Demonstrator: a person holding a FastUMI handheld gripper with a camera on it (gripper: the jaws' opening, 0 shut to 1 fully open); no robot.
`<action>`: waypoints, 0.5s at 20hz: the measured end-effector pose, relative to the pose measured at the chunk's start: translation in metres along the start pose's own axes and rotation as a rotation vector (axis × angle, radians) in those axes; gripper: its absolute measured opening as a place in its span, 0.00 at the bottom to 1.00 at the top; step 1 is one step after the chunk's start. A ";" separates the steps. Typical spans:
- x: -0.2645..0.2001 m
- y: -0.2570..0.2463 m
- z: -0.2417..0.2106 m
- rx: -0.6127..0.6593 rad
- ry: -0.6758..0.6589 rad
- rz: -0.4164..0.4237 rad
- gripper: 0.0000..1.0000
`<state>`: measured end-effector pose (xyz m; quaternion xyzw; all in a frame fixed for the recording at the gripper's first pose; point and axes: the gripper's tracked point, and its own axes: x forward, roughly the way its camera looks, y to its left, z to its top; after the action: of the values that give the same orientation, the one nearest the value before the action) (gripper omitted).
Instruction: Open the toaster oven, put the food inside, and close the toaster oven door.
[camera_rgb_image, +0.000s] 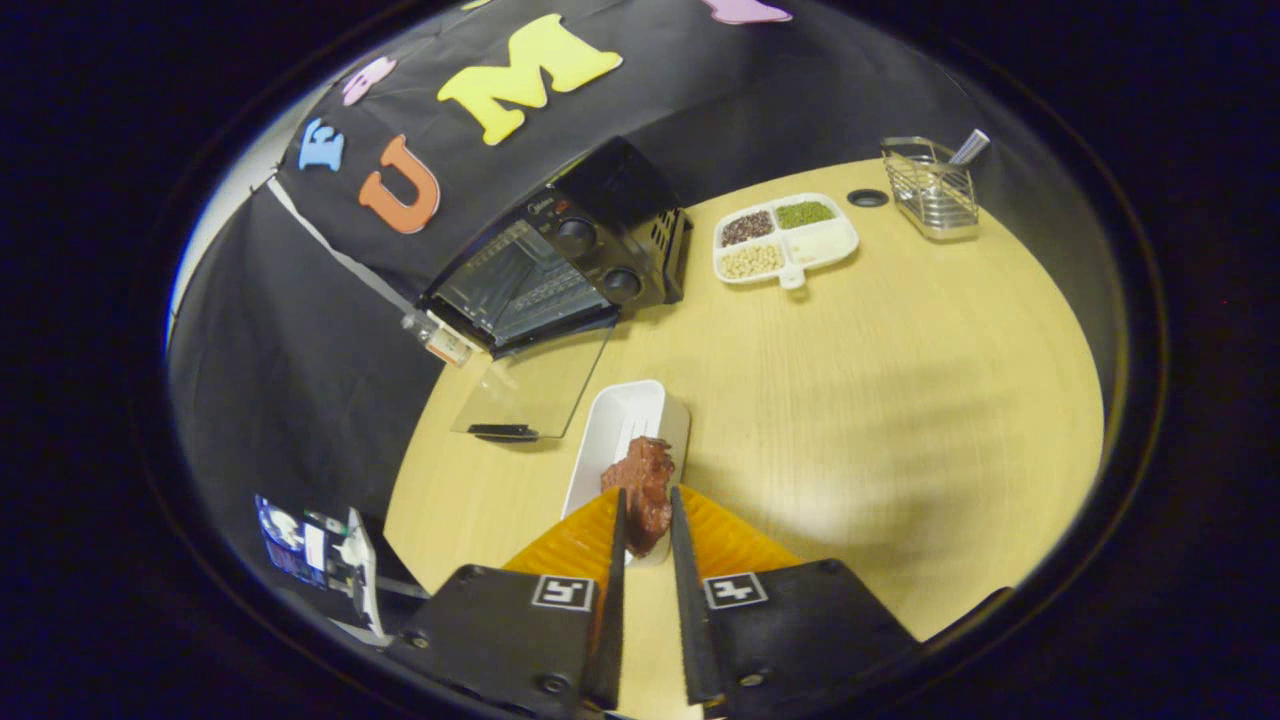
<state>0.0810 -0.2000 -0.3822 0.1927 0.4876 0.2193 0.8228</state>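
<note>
With door (535, 395) already down, my tongs (647, 515) clench brown food (645, 490) above white tray (620, 430), toaster oven (560, 265) beyond fingers. Risk: thin pinch on lumpy piece, may slip during carry; glass door lies in path, could snag.

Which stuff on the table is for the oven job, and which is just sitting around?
For the job:
- toaster oven, its glass door already open
- brown food, squeezed between the gripper fingers
- white tray under it

Just lying about:
- divided dish of beans
- wire basket
- small bottle
</note>
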 end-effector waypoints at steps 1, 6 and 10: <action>0.000 0.003 -0.003 0.011 0.001 0.012 0.20; -0.017 0.014 -0.010 -0.070 -0.037 -0.044 0.09; -0.036 0.037 -0.008 -0.216 -0.095 -0.138 0.09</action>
<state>0.0522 -0.1885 -0.3406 0.0792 0.4337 0.2039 0.8741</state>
